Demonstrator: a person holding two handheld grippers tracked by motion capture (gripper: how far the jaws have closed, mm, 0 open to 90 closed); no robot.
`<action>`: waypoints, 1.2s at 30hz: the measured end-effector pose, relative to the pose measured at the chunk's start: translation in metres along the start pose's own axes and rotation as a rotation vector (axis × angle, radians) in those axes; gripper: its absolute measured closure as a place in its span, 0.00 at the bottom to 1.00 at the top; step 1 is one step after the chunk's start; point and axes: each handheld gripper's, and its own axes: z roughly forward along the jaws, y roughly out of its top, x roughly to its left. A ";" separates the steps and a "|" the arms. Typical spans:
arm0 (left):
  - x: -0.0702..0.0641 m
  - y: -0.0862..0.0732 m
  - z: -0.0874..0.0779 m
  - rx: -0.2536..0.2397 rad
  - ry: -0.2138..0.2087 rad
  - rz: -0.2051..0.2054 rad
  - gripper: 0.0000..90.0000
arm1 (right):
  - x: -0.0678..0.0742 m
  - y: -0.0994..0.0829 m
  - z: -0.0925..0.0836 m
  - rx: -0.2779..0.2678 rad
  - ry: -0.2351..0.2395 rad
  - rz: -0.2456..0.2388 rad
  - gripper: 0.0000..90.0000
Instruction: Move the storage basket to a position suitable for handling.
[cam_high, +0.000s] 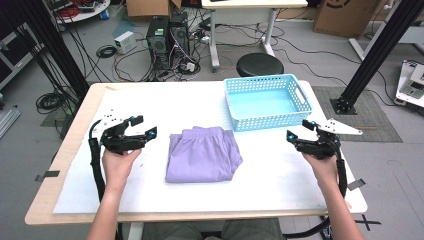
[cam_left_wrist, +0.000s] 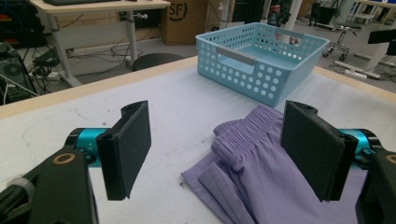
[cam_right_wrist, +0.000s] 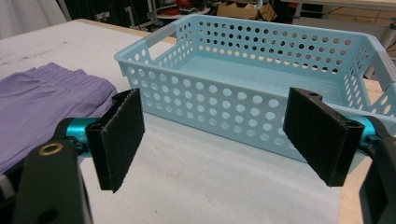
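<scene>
A folded pair of purple shorts (cam_high: 202, 155) lies in the middle of the white table cover, its elastic waistband toward the far side. The shorts (cam_left_wrist: 261, 172) also lie just ahead of my left jaws, and the shorts (cam_right_wrist: 42, 100) lie at the left of the right gripper view. Behind them stands an empty light blue perforated basket (cam_high: 267, 100). My left gripper (cam_high: 143, 127) hovers left of the shorts, open, nothing between its pads. On the opposite side, my right gripper (cam_high: 300, 130) is open and empty, close to the basket (cam_right_wrist: 261, 88).
The table's wooden edge (cam_high: 65, 150) frames the white cover. A black stool (cam_high: 259, 64), computer towers (cam_high: 167, 37) and cables sit on the floor beyond the table. Black frame posts (cam_high: 380, 50) rise at both sides.
</scene>
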 end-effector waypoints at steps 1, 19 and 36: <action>0.000 0.000 0.000 0.000 0.000 0.005 0.28 | 0.000 0.000 0.000 0.000 0.000 0.000 0.23; -0.033 0.003 0.036 0.030 -0.072 0.041 0.27 | -0.012 -0.002 0.004 0.016 -0.035 -0.006 0.23; -0.084 0.023 0.128 0.102 -0.149 0.101 0.27 | -0.045 -0.001 0.002 0.043 -0.098 -0.006 0.23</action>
